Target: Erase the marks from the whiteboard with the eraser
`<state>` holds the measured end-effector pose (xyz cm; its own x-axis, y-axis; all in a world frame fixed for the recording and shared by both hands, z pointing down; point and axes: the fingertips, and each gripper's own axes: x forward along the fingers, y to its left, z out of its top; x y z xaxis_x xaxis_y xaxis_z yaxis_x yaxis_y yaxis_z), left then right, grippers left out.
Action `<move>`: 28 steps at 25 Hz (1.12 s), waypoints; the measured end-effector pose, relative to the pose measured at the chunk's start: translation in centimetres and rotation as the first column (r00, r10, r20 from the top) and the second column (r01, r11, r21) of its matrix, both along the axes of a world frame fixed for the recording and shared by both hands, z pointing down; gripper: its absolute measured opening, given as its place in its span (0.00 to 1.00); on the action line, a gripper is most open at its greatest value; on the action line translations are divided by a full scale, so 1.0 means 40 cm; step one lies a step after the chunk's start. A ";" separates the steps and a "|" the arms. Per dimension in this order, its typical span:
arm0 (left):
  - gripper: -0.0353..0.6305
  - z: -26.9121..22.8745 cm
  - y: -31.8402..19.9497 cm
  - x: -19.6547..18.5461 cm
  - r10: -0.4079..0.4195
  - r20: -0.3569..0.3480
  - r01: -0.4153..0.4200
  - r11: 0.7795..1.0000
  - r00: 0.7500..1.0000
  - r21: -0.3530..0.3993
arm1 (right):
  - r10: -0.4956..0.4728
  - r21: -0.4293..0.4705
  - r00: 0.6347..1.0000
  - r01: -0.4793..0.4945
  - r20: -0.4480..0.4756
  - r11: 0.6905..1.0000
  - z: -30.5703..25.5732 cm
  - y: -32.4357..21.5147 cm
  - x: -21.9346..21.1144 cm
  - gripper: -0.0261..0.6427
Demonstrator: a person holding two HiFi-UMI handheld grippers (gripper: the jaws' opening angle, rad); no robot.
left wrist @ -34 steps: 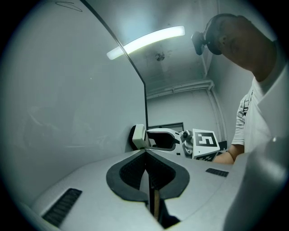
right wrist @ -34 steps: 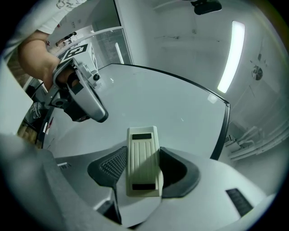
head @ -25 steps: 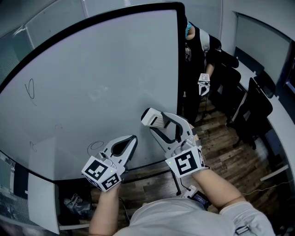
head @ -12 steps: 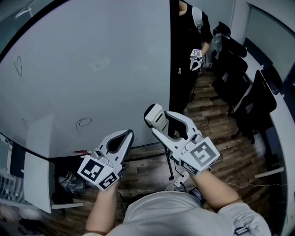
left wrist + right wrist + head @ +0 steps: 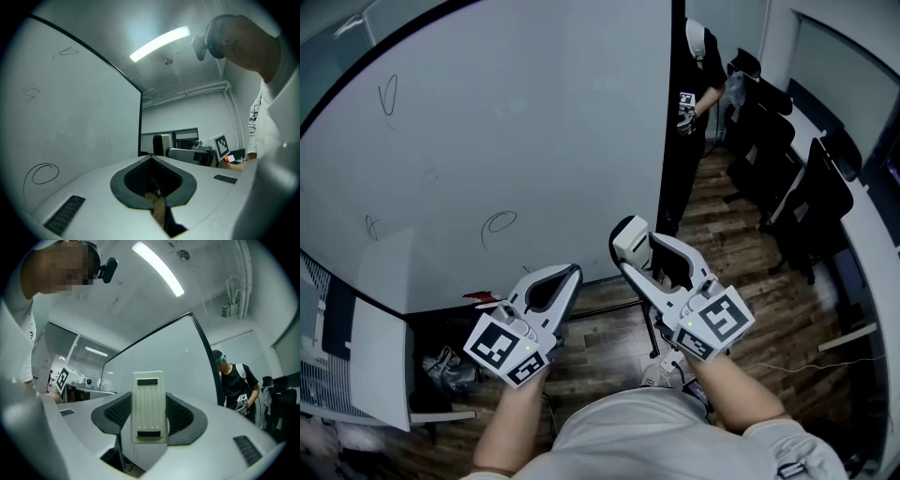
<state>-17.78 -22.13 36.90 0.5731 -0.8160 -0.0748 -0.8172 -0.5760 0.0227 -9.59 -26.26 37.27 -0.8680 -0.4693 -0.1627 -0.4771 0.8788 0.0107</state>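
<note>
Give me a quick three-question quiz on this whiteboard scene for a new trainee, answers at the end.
1. True or false: the whiteboard is already wiped clean.
2. Which gripper holds the eraser? A) left B) right C) neither
3. Fill in: the drawn mark nearest the grippers is shaped like an ____.

Key
1. False: a looped mark shows at the upper left and an oval mark lower down.
2. B: the right gripper has its jaws shut on the eraser. The left gripper has its jaws together on nothing.
3. Oval.
</note>
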 end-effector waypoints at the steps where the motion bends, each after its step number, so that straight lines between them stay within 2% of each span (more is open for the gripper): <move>1: 0.06 0.006 0.026 -0.011 0.001 0.006 -0.001 1.000 1.000 -0.001 | 0.008 -0.005 1.000 -0.008 0.007 1.000 0.003 0.023 -0.008 0.39; 6: 0.06 0.035 0.169 -0.072 -0.021 0.008 0.021 1.000 1.000 -0.005 | 0.019 -0.024 1.000 -0.019 0.019 1.000 0.025 0.168 -0.051 0.39; 13: 0.06 0.049 0.321 -0.092 0.006 -0.016 -0.006 1.000 1.000 0.010 | 0.041 -0.022 0.999 -0.040 0.014 0.999 0.039 0.352 -0.083 0.39; 21: 0.06 0.012 0.429 -0.002 0.052 -0.022 -0.051 0.997 0.998 0.056 | 0.050 0.023 0.999 -0.050 0.007 0.998 0.013 0.485 -0.019 0.39; 28: 0.06 -0.012 0.477 0.104 0.030 -0.022 -0.028 0.997 0.999 0.075 | 0.021 0.028 1.000 -0.022 0.018 0.999 -0.005 0.532 0.088 0.39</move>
